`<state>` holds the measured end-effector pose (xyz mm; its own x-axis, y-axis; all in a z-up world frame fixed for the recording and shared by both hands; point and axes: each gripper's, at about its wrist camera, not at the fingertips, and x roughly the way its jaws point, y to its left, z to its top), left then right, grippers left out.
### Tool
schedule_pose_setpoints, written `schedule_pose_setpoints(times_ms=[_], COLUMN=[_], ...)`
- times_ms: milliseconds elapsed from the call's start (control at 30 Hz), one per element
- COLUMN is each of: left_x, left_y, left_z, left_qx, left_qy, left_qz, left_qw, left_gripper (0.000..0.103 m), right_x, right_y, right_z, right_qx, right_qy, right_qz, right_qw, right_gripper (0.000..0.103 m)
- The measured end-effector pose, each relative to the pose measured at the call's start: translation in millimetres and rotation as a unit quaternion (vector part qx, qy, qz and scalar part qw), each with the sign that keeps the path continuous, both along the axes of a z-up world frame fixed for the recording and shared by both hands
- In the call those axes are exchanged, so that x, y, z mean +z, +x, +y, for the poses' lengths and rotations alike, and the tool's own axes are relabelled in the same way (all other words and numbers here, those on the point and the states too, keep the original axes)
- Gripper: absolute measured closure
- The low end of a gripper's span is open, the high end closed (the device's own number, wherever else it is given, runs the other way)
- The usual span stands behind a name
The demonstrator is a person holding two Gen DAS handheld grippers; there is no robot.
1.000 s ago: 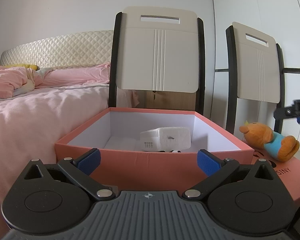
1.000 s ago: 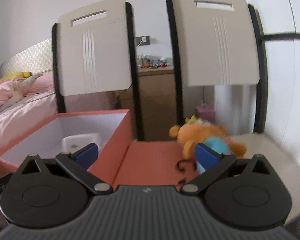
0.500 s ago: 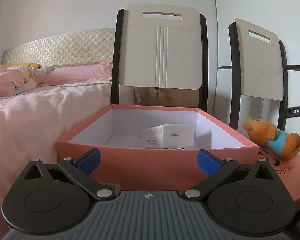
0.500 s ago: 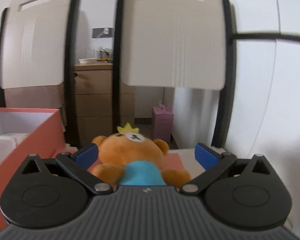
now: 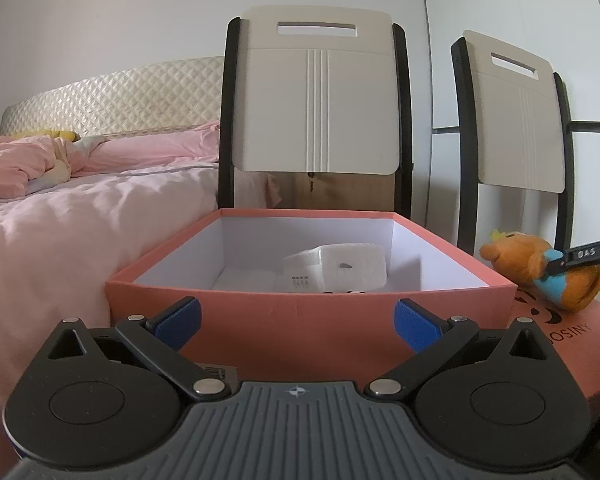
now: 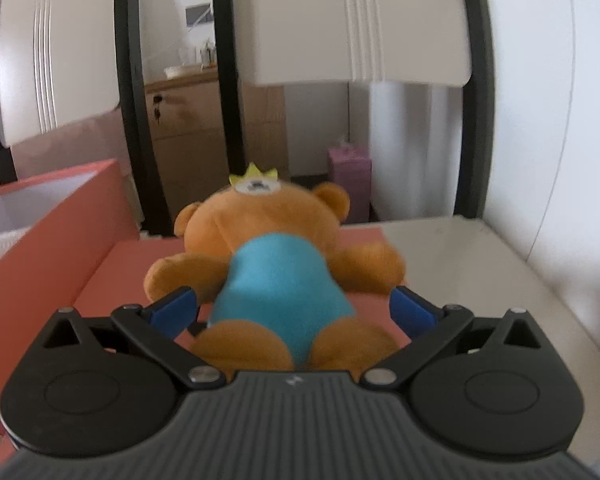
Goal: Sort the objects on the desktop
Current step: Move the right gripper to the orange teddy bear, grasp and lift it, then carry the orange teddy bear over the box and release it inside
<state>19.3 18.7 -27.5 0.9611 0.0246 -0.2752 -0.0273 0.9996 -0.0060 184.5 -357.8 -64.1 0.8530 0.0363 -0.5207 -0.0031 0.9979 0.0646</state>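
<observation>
An orange plush bear (image 6: 276,256) in a blue shirt lies on its back on the salmon box lid (image 6: 112,276). My right gripper (image 6: 292,310) is open, its blue fingers on either side of the bear's body, not closed on it. The bear also shows in the left wrist view (image 5: 540,272), with a right finger reaching over it. My left gripper (image 5: 296,320) is open and empty in front of the open salmon box (image 5: 300,312). A white packet (image 5: 336,268) lies inside the box.
Two white chair backs (image 5: 316,100) stand behind the box. A bed with pink bedding (image 5: 80,216) lies to the left. A white tabletop (image 6: 480,272) extends right of the lid. A wooden cabinet (image 6: 188,128) and a pink box (image 6: 350,172) stand behind.
My right gripper has swung right from the box and moved in over the bear, so its fingers now straddle the body. My left gripper has barely moved.
</observation>
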Motion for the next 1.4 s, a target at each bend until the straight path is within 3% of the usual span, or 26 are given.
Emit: schedule_pose_setpoints(times_ms=[233, 300, 467, 933, 1233, 1400], left_x=[0.1, 0.1, -0.5, 6.1, 12.5, 14.8], left_y=[-1.4, -1.7, 0.1, 3.1, 1.3, 0.8], left_z=[0.6, 0.8, -1.4, 7.3, 14.0, 16.0], left_qx=[-0.003, -0.003, -0.003, 0.002, 0.026, 0.037], left_qy=[-0.001, -0.002, -0.001, -0.014, -0.004, 0.009], left_qz=[-0.001, -0.001, -0.001, 0.000, -0.013, -0.019], left_qw=[1.0000, 1.0000, 1.0000, 0.9999, 0.9996, 0.9991], left_gripper=[0.000, 0.000, 0.000, 0.000, 0.000, 0.000], right_x=[-14.6, -12.6, -5.4, 49.3, 115.8, 130.9], right_y=[10.1, 9.1, 3.1, -12.4, -2.6, 10.0], right_z=[10.7, 9.6, 5.5, 34.5, 99.4, 154.8], right_qx=[-0.001, -0.004, -0.014, -0.021, 0.054, 0.101], right_qy=[-0.011, -0.002, 0.032, 0.063, 0.078, 0.064], right_qz=[0.031, 0.032, 0.033, -0.022, -0.058, -0.041], right_qw=[0.999, 0.999, 0.999, 0.998, 0.994, 0.992], right_gripper=[0.003, 0.016, 0.026, 0.028, 0.028, 0.028])
